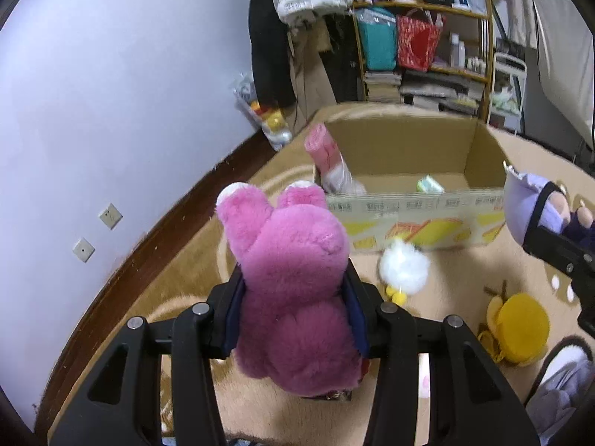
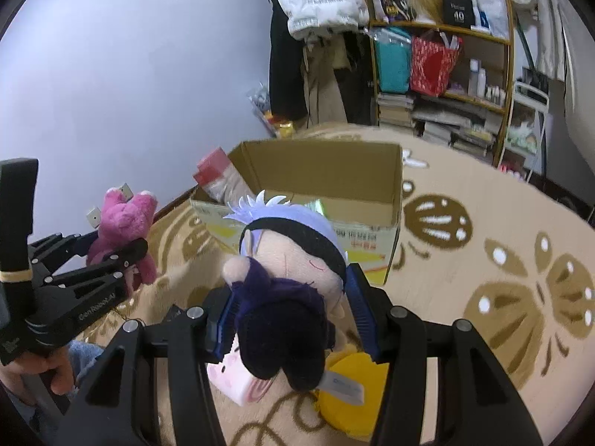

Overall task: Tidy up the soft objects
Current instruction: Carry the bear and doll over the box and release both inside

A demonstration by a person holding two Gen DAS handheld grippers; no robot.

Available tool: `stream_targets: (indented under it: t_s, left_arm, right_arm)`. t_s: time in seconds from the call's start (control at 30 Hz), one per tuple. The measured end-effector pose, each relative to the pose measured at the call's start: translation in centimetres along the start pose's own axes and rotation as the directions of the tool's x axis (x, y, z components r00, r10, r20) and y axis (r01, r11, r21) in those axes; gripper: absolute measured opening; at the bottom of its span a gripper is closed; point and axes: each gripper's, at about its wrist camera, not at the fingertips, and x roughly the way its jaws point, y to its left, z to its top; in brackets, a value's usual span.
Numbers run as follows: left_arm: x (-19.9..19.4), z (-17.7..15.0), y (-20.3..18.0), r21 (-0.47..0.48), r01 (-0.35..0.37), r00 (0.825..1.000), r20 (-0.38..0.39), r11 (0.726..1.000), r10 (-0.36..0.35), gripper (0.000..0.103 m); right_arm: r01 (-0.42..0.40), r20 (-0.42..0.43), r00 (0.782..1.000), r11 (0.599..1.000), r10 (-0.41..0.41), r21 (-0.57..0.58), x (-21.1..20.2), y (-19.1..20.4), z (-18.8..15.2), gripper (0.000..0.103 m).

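My left gripper [image 1: 293, 278] is shut on a pink plush bear [image 1: 293, 282], held above the rug short of an open cardboard box [image 1: 409, 208]. The bear also shows in the right wrist view [image 2: 124, 223]. My right gripper [image 2: 290, 290] is shut on a plush doll [image 2: 290, 278] with lilac hair, a black blindfold and dark clothes, held in front of the box [image 2: 372, 234]. The doll also shows at the right edge of the left wrist view [image 1: 535, 208]. A pink-capped bundle [image 1: 331, 163] and a small pale item [image 1: 429, 184] sit in the box.
On the beige patterned rug [image 2: 483, 230] lie a white fluffy toy [image 1: 403, 265], a yellow plush [image 1: 520, 329], a grey plush [image 1: 561, 390] and a pink block-shaped plush [image 2: 238, 375]. A cluttered shelf [image 1: 427, 44] and hanging clothes stand behind. The wall runs along the left.
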Motion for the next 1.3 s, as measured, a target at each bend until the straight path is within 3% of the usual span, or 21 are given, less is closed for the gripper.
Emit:
stream_targets:
  t_s: [0.23,0.4,0.73,1.3]
  left_arm:
    - [-1.4,1.4,0.1,0.000,0.026,0.996,0.090,1.000,-0.026,0.045]
    - [-1.3,2.7,-0.4,0.033,0.045,0.990,0.129,0.998,-0.049,0.045]
    - [-1.7,5.3,-1.4,0.082,0.031,0.966,0.254,0.996,-0.051,0.045]
    - [2.1,9.8,-1.6,0.028,0.117,0.946,0.301,0.993,-0.120,0.045]
  right_arm:
    - [0.020,0.044,0.999,0.999,-0.018,-0.026,-0.3,0.2,0.8,0.056]
    - [0.015,0.132,0.991,0.998,-0.007,-0.064,-1.1,0.4,1.0,0.056]
    - [0.070,0.172,0.984,0.992,-0.051,-0.105,-0.7,0.8,1.9,0.056]
    - [0.059,0.163,0.985,0.997,-0.050,-0.051,4.1,-1.2,3.8,0.056]
